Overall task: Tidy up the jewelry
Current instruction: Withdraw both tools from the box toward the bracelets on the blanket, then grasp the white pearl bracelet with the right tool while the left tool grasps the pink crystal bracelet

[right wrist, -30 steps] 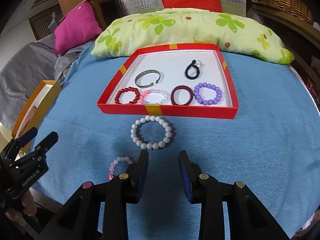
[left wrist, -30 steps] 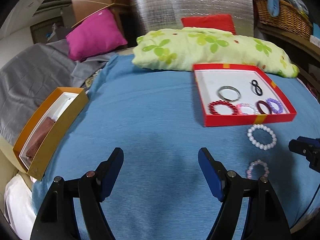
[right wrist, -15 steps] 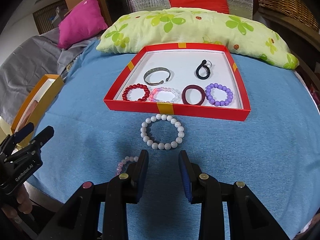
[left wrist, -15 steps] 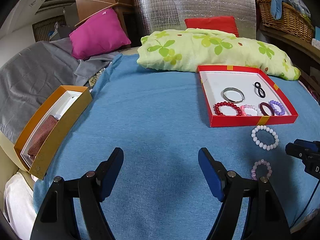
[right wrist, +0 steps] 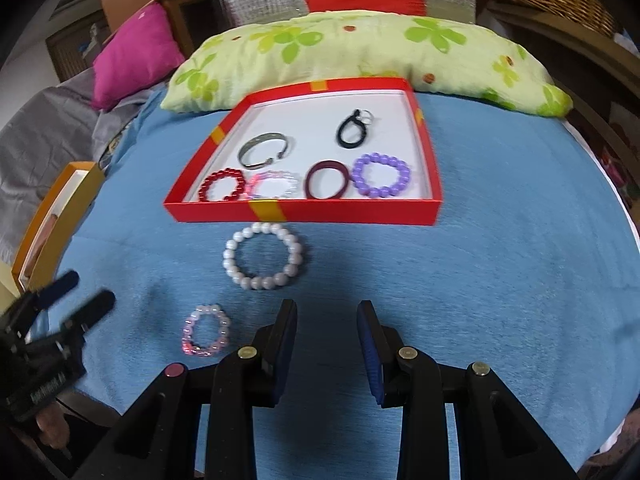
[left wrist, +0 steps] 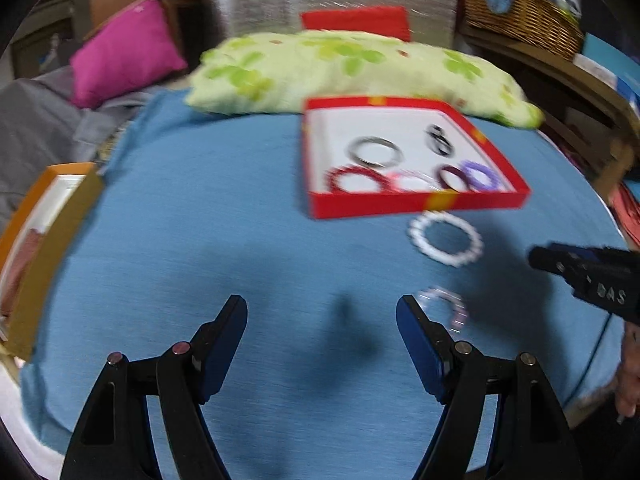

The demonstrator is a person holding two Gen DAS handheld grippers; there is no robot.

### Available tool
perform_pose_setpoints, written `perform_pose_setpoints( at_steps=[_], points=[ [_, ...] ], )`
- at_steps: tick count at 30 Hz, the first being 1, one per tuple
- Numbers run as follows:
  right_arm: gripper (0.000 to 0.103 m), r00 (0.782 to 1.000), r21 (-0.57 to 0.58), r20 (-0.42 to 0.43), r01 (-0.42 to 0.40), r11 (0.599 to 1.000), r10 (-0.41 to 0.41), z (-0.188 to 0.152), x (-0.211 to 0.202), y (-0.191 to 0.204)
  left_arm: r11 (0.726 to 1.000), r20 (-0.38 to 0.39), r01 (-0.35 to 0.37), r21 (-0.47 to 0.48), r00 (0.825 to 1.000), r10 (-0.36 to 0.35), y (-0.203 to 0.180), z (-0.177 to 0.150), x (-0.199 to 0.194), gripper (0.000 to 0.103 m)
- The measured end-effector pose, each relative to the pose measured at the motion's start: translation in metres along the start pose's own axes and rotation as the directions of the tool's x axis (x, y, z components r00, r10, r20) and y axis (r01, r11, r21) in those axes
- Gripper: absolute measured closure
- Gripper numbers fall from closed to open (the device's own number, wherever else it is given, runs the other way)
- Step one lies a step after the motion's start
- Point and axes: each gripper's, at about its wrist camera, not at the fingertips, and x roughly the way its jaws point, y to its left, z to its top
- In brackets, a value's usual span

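White bead bracelet (right wrist: pixel 262 255): lying near the blue surface's (right wrist: pixel 500 280) front edge; light, beads rolling; pinch one side.
Right gripper (right wrist: pixel 326 338): hovering narrow, empty.
Left gripper (left wrist: pixel 322 338): hovering wide, empty.

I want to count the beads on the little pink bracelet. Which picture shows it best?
The right wrist view: the little pink bracelet lies whole and fairly sharp on the blue cloth. In the left wrist view it is blurred, and the left claw hides part of it.
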Motion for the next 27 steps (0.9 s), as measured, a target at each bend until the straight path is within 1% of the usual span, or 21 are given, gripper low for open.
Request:
perform_pose_setpoints(
  at_steps=[3,7,11,13,16,19,22,24,27],
  points=[
    [0.069,1.0,0.01,0.004,-0.001,1.0,0.001,0.0,-0.002,-0.006,0.999,-0.019,0.032,0.035,0.999,-0.032,-0.021,-0.003,0.006,0.025],
    [0.069,1.0,0.023,0.004,-0.006,1.0,0.006,0.001,-0.001,-0.01,0.997,-0.03,0.058,0.059,0.998,-0.056,-0.038,-0.005,0.013,0.025],
    [0.069,1.0,0.041,0.003,-0.01,0.999,0.01,0.002,0.0,-0.015,0.994,-0.065,0.096,0.046,0.994,-0.093,-0.046,-0.005,0.027,0.025],
    [0.069,1.0,0.055,0.0,-0.012,0.998,0.012,0.002,0.0,-0.018,0.993,-0.079,0.104,0.049,0.992,-0.099,-0.05,-0.006,0.032,0.025],
    [0.069,1.0,0.078,-0.001,-0.019,0.997,0.02,0.004,0.002,-0.022,0.994,-0.098,0.099,0.055,0.991,-0.093,-0.056,-0.009,0.041,0.025],
    [0.069,0.999,0.099,-0.003,-0.042,0.994,0.043,0.009,0.007,-0.021,0.993,-0.112,0.109,0.047,0.988,-0.103,-0.058,-0.011,0.047,0.025],
    [0.069,0.998,0.096,0.0,-0.055,0.994,0.055,0.015,0.016,-0.015,0.995,-0.097,0.093,0.022,0.991,-0.09,-0.049,-0.011,0.048,0.026],
    [0.069,0.998,0.086,-0.002,-0.06,0.995,0.061,0.022,0.025,-0.009,0.996,-0.092,0.084,0.004,0.992,-0.083,-0.042,-0.01,0.05,0.03],
    [0.069,0.998,0.075,-0.014,-0.059,0.995,0.06,0.029,0.04,0.0,0.998,-0.093,0.061,-0.016,0.994,-0.062,-0.03,-0.009,0.051,0.03]
  ],
)
